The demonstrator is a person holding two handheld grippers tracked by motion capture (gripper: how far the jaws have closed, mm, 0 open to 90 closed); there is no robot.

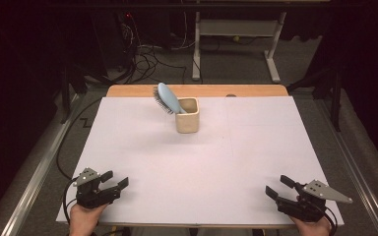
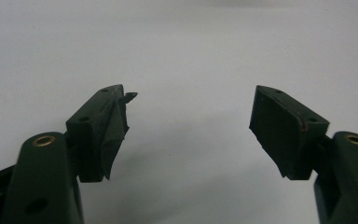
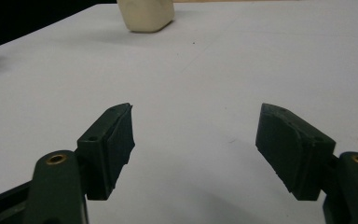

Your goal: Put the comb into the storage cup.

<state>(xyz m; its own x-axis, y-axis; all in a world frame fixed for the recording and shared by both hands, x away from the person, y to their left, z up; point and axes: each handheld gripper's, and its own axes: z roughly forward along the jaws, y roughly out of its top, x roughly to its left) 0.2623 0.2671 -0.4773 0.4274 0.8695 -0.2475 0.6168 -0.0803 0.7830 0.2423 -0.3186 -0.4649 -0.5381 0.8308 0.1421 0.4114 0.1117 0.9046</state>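
Hairbrush (image 1: 169, 98) stands with its handle down in the cream cup (image 1: 187, 116), far ahead of both sets of fingers, near the back of the bench (image 1: 256, 147). It leans to the left, so its blue back and dark bristles stick out over the rim, likely because the cup is too short to hold it straight.

Left gripper (image 1: 115, 181) rests at the near left corner. Its fingers (image 2: 100, 135) are spread wide with nothing between them, just white bench.

Right gripper (image 1: 280, 187) rests at the near right corner. Its fingers (image 3: 109, 144) are spread apart too, and hold nothing. They point toward the cup, which sits far off past the tips.

Both hands look ready to reach, or just finished.
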